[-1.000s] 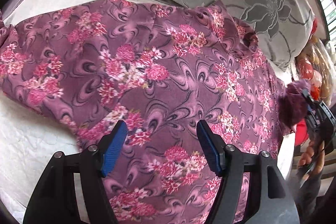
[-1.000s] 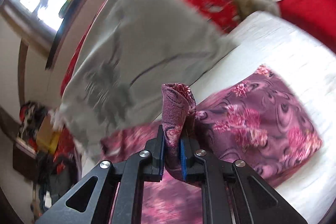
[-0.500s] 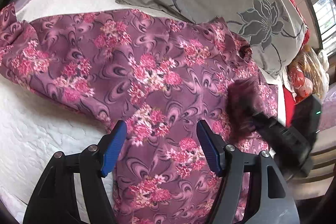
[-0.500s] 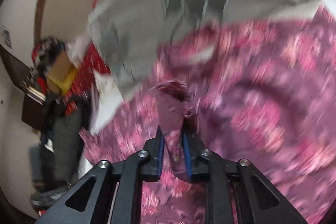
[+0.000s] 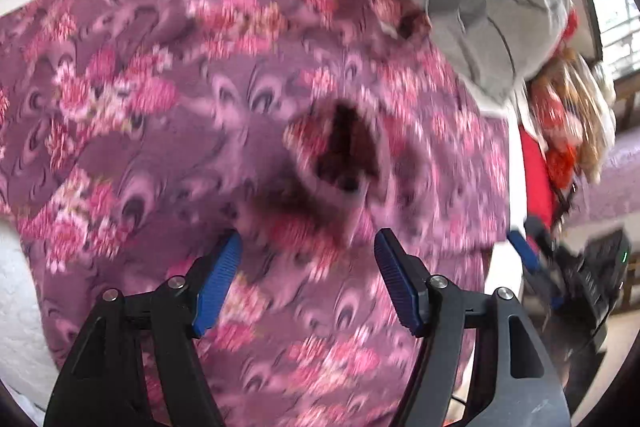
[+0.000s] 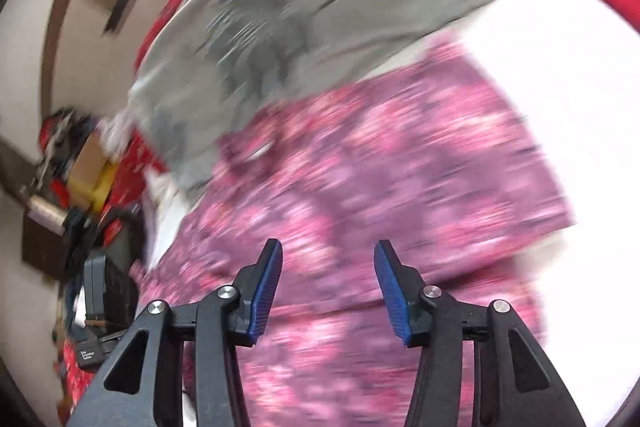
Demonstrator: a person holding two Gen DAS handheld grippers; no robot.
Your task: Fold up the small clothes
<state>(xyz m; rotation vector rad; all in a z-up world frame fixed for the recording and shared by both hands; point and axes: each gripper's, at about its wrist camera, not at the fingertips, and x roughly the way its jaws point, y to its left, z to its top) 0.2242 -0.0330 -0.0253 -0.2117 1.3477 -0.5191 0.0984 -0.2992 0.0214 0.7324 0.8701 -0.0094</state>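
Left wrist view: left gripper point(image 5: 308, 279) is being held wide, empty, angled steeply down over the floral garment point(image 5: 168, 131); the folded-in sleeve cuff point(image 5: 340, 151) just ahead is gaping, likely being left to spring back. Right wrist view: right gripper point(image 6: 328, 287) jaws are opening, nothing between them, garment point(image 6: 400, 179) directly below; fold risks being dragged crooked.

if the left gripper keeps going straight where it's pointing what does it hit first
Most likely the floral garment, at the raised dark-lined fold ahead of the open left gripper. Blur hides the depth.
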